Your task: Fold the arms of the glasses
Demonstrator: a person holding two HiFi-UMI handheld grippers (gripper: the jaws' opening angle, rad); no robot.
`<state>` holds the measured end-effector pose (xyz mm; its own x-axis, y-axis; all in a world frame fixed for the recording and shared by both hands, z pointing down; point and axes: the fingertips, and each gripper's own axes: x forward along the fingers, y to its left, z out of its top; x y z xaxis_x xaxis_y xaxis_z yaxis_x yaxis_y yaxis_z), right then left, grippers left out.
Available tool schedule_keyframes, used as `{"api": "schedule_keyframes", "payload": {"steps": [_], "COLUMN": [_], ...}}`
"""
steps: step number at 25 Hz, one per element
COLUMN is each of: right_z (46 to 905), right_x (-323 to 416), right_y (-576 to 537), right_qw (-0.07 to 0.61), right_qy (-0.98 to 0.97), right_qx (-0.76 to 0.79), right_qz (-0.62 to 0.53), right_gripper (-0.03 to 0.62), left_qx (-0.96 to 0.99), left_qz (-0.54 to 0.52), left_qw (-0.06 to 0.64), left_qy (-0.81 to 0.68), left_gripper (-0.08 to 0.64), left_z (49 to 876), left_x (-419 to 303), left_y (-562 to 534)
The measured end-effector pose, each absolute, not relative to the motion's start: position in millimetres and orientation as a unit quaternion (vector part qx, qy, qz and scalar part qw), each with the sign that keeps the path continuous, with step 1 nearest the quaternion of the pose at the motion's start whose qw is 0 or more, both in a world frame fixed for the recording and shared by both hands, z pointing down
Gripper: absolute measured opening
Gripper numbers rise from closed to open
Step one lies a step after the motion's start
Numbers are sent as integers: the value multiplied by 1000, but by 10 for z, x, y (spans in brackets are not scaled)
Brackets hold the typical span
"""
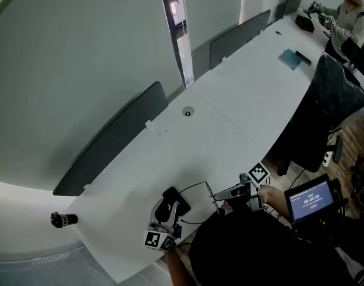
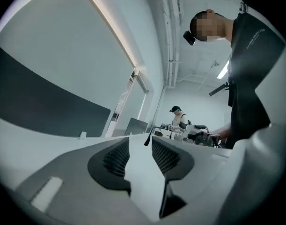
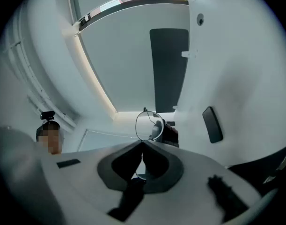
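Glasses (image 1: 201,185), thin dark wire with round lenses, low centre of head view: first arm not yet folded.
Right gripper (image 3: 143,144) pinches the frame; left gripper (image 2: 140,146) jaws wide, arm tip (image 2: 146,142) seemingly between them. Next: sweep it inward.

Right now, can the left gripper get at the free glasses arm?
Probably yes. The left gripper is open, and the arm tip sits just ahead of its gap, nothing between. The right gripper holds the glasses.
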<state>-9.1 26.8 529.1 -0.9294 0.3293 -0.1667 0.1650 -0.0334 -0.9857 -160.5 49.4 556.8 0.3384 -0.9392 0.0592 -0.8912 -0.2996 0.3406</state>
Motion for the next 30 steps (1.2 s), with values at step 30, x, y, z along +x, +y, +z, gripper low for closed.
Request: {"api": "schedule_keyframes", "payload": {"steps": [30], "right_z": [5413], "right_x": [-120], "right_y": [258], "right_qw": [81], "right_qy": [-703], "right_qx": [-142], "right_qz": [692], "right_gripper": [11], "left_qx": [825], "left_qz": [22], "left_qw": [155], "left_qy": [-543], "left_gripper": [29], "left_z": [5516], "left_x": [-1388], "left_y": [507]}}
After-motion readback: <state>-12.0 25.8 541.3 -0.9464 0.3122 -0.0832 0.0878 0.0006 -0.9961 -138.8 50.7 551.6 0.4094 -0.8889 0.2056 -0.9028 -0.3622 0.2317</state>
